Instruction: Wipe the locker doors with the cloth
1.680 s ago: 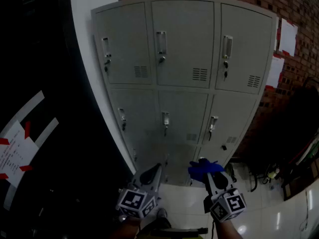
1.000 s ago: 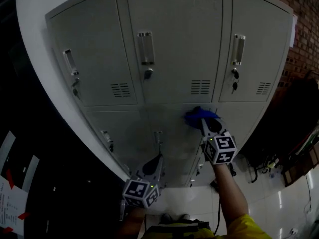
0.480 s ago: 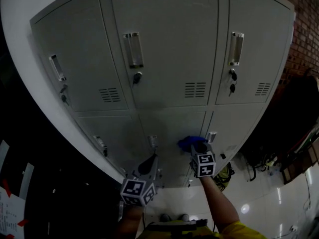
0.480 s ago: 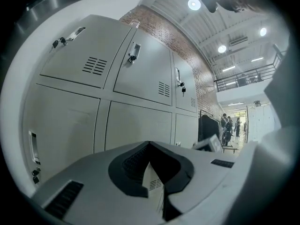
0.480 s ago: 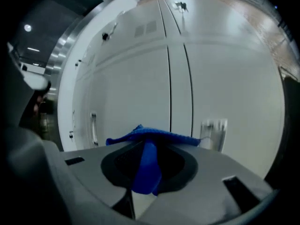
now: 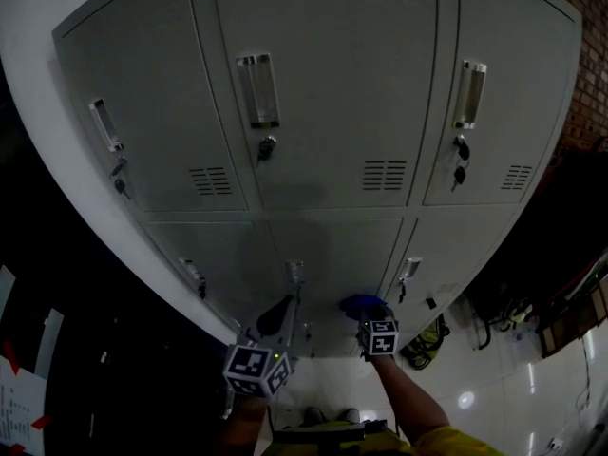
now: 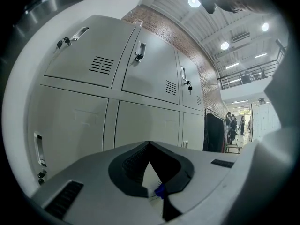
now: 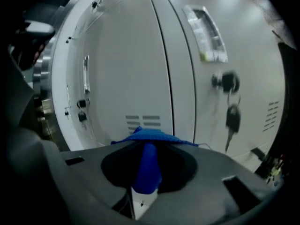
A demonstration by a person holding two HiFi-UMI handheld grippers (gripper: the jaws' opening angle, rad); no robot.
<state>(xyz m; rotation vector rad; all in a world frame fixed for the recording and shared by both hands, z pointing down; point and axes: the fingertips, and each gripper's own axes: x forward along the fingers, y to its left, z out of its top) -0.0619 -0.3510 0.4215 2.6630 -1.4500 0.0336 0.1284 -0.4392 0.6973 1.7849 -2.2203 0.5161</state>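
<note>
Pinching bunched blue cloth [image 8: 154, 136]; right gripper [image 8: 146, 148] jaws together.

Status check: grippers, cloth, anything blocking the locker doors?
Right gripper shut on blue cloth, at a lower locker door. Left gripper shut, empty, held low. Nothing seen in the way.

No text, label, number or sign can be read.

The head view is dim, with black corners and strongly curved edges; the floor [image 6: 480, 388] shows small glare spots. The left gripper view is bright, lit by ceiling lamps [image 7: 194, 1]. In the right gripper view the lockers [image 8: 140, 55] look overexposed and blurred
</note>
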